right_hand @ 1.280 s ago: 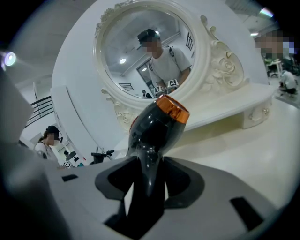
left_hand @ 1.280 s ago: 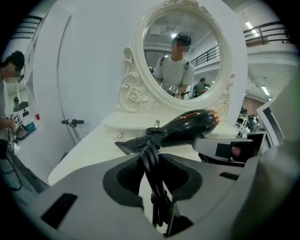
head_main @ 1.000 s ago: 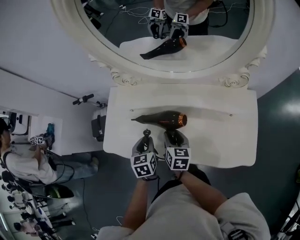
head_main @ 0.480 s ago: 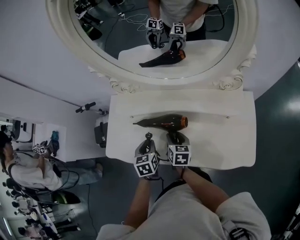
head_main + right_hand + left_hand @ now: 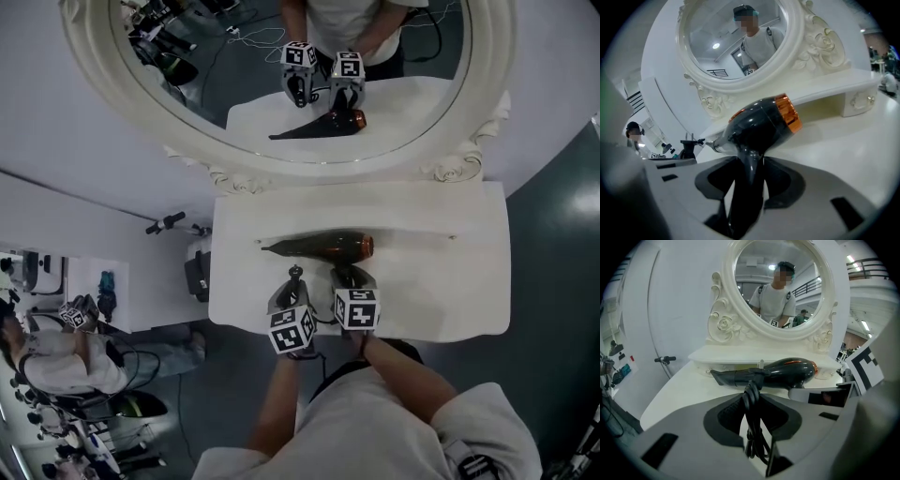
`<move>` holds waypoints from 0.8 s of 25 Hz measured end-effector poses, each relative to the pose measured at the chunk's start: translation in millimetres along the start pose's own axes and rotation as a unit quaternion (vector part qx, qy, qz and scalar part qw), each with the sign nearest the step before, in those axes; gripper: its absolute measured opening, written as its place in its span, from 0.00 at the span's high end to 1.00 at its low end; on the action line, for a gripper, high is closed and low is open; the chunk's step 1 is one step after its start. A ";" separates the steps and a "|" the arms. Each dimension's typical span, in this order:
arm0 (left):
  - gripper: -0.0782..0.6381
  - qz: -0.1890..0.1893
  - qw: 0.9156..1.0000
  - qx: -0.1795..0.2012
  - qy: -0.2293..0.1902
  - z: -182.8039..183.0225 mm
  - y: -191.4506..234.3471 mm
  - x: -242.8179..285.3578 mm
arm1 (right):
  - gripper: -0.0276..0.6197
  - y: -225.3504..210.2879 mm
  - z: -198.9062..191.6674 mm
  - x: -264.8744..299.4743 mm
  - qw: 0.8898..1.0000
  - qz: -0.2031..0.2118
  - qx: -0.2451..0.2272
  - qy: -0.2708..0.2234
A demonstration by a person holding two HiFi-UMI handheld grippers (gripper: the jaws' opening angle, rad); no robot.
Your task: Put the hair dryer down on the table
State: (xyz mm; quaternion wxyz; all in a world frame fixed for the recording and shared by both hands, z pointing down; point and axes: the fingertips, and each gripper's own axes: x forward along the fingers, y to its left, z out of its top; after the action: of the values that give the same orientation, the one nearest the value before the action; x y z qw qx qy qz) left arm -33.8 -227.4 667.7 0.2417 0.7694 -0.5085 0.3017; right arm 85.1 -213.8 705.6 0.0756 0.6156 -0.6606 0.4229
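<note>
We see the oval mirror cut off at the top of the head view, its glass repeating both grippers and the dryer. Below it, our arms hide part of the white table's near edge. The hair dryer lies crosswise over the table's middle, nozzle to the left; we cannot tell whether it touches the top. Our right gripper is clamped on its handle, whose lower end is buried between the jaws. Our left gripper pinches the bundled cord.
</note>
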 end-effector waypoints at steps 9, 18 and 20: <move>0.77 -0.008 1.000 0.016 0.019 -1.3 -6.3 14.2 | 0.67 -11.9 -8.3 10.6 1.000 -0.008 0.007 0.016; 0.77 -0.012 1.000 0.016 0.017 0.0 -7.8 17.6 | 0.67 -19.1 -9.7 17.1 0.999 -0.020 0.004 0.027; 0.77 -0.011 1.000 0.013 0.016 -0.3 -6.8 16.4 | 0.67 -18.6 -9.8 17.9 0.999 -0.020 0.001 0.030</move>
State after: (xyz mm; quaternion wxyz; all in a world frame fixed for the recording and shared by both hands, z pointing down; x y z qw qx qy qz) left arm -22.6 -235.2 679.1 0.2430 0.7733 -0.4919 0.3178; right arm 93.2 -218.7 731.6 0.1031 0.6159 -0.6453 0.4400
